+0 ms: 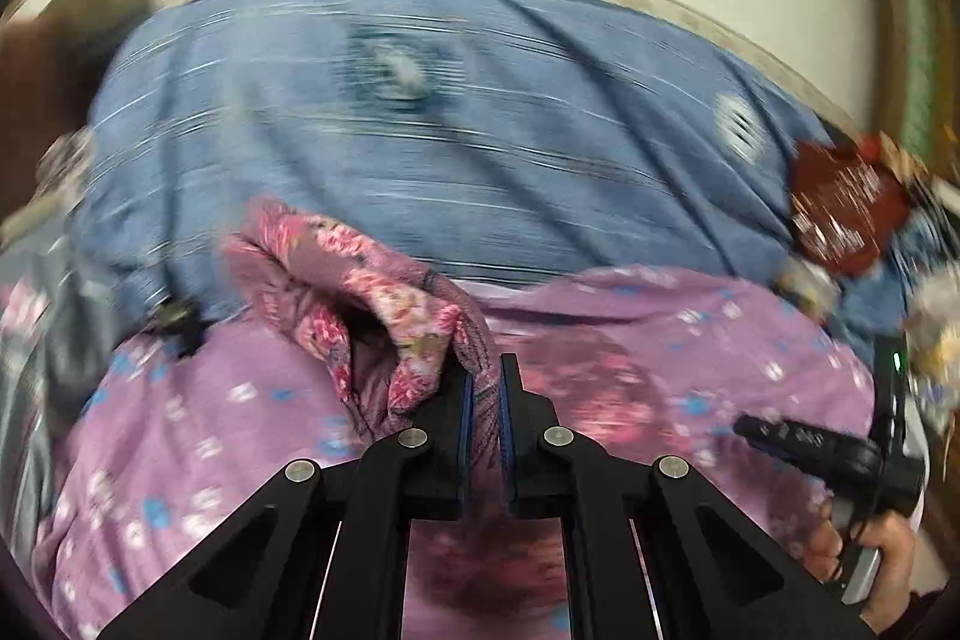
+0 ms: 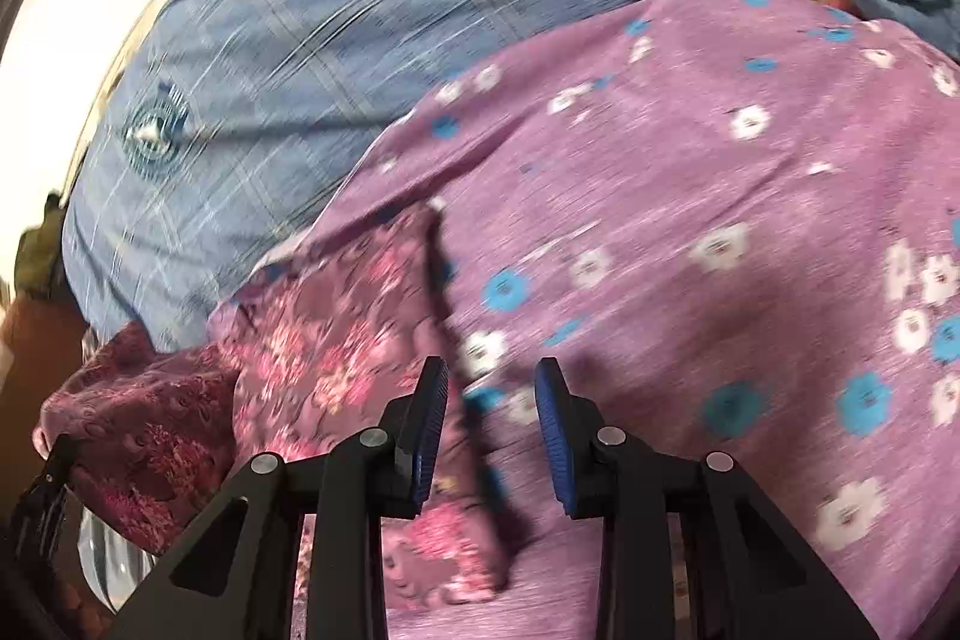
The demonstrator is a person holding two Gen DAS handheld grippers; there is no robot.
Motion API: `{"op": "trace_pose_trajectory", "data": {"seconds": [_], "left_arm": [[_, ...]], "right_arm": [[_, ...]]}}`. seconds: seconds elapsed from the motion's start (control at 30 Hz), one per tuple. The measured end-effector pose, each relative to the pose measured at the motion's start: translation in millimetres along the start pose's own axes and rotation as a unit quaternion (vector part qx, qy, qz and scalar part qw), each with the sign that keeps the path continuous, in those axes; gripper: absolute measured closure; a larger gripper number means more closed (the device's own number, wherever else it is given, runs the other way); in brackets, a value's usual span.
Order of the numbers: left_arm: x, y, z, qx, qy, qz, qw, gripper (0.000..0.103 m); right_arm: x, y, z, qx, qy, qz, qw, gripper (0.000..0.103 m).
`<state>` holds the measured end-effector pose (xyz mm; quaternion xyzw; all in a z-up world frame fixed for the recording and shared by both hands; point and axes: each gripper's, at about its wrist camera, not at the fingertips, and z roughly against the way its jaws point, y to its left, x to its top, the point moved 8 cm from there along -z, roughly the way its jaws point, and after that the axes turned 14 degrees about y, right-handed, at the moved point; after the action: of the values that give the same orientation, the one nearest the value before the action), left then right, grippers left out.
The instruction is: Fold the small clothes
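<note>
**Left tool pinches the floral garment above the purple sheet**

The left tool (image 1: 486,376) has its two blue pads pressed together on an edge of the small pink-and-maroon floral garment (image 1: 360,280), so that the cloth stands up in a loose, open fold just over the purple flowered sheet (image 1: 690,340). In the right wrist view the same garment (image 2: 336,340) lies partly on the near left part of that sheet (image 2: 690,220), one corner drooping off the sheet's left edge, where the tip of the left tool shows dimly.

The right tool (image 2: 492,394) hangs over the sheet with its pads apart and nothing between them; the garment's dark hem runs just under its left pad.

Beyond the sheet lies a blue checked cloth (image 1: 480,130) with a round emblem. At the sheet's far right edge is a dark red packet (image 1: 846,208). A person's hand (image 1: 864,556) grips the right tool's handle at the sheet's right side.
</note>
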<state>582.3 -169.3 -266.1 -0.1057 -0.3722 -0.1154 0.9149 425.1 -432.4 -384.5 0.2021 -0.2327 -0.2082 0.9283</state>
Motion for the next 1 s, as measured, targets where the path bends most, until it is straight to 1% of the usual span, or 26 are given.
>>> {"op": "trace_pose_trajectory", "data": {"seconds": [0.07,0.1,0.13,0.17,0.2,0.23,0.27,0.3,0.33,0.37,0.4,0.43,0.47,0.5,0.53,0.6,0.63,0.67,0.73,0.77,0.8,0.87,0.9,0.93,0.97,1.0], "left_arm": [[-1,-33,-18,-0.013,0.017,-0.027,0.9994,0.098],[-6,-58,-33,-0.022,0.030,-0.050,0.9980,0.098],[-8,-70,-42,-0.025,0.036,-0.064,0.9970,0.098],[-15,-88,-57,-0.028,0.048,-0.089,0.9945,0.098],[-26,-105,-74,-0.034,0.069,-0.112,0.9907,0.097],[-35,-115,-87,-0.040,0.088,-0.125,0.9874,0.094],[-50,-125,-103,-0.042,0.118,-0.140,0.9821,0.093],[-58,-127,-109,-0.041,0.133,-0.145,0.9796,0.090],[-66,-127,-111,-0.050,0.145,-0.145,0.9774,0.089],[-67,-124,-109,-0.061,0.147,-0.142,0.9770,0.087],[-68,-119,-100,-0.076,0.140,-0.136,0.9778,0.080],[-66,-113,-90,-0.082,0.129,-0.133,0.9793,0.070],[-62,-104,-76,-0.084,0.109,-0.130,0.9819,0.063],[-57,-92,-56,-0.083,0.080,-0.128,0.9851,0.047],[-52,-78,-36,-0.085,0.047,-0.123,0.9877,0.039],[-49,-51,-9,-0.088,0.004,-0.106,0.9905,0.035],[-51,-37,-2,-0.084,-0.006,-0.094,0.9919,0.033],[-51,-20,1,-0.072,-0.009,-0.078,0.9943,0.032],[-53,11,-9,-0.041,0.003,-0.045,0.9982,0.033],[-58,22,-15,-0.034,0.014,-0.027,0.9990,0.034],[-65,35,-24,-0.039,0.028,-0.003,0.9988,0.034],[-74,46,-38,-0.048,0.061,0.024,0.9967,0.034],[-78,48,-44,-0.061,0.079,0.038,0.9943,0.034],[-76,46,-47,-0.074,0.084,0.047,0.9927,0.034],[-78,44,-49,-0.095,0.089,0.055,0.9900,0.034],[-78,41,-52,-0.100,0.094,0.054,0.9891,0.034]], "right_arm": [[6,-11,5,0.001,-0.005,-0.013,1.000,0.072],[9,-17,7,0.001,-0.008,-0.020,1.000,0.072],[12,-23,10,0.000,-0.011,-0.027,1.000,0.072],[15,-28,11,-0.001,-0.014,-0.033,0.999,0.072],[18,-32,13,-0.003,-0.016,-0.039,0.999,0.072],[22,-37,14,-0.004,-0.018,-0.045,0.999,0.072],[24,-40,14,-0.005,-0.019,-0.049,0.999,0.071],[26,-42,14,-0.006,-0.021,-0.051,0.998,0.070],[27,-43,14,-0.008,-0.022,-0.052,0.998,0.069],[28,-43,13,-0.008,-0.020,-0.052,0.998,0.069],[27,-41,11,-0.006,-0.018,-0.049,0.999,0.069],[26,-37,8,-0.002,-0.012,-0.044,0.999,0.068],[25,-33,5,0.000,-0.008,-0.038,0.999,0.068],[23,-27,2,0.002,-0.002,-0.030,1.000,0.068],[22,-23,0,0.005,0.001,-0.025,1.000,0.068],[17,-11,-7,0.024,0.015,-0.015,0.999,0.067],[13,-4,-9,0.042,0.023,-0.008,0.999,0.065],[12,1,-10,0.053,0.025,-0.004,0.998,0.063],[10,12,-6,0.062,0.010,0.004,0.998,0.061],[11,17,-2,0.067,-0.002,0.009,0.998,0.061],[11,24,3,0.076,-0.013,0.020,0.997,0.061],[7,42,10,0.085,-0.025,0.060,0.994,0.053],[3,51,10,0.084,-0.025,0.082,0.993,0.051],[-1,60,9,0.087,-0.020,0.101,0.991,0.048],[-4,66,8,0.089,-0.015,0.115,0.989,0.046],[-7,71,5,0.085,-0.009,0.127,0.988,0.044]]}}
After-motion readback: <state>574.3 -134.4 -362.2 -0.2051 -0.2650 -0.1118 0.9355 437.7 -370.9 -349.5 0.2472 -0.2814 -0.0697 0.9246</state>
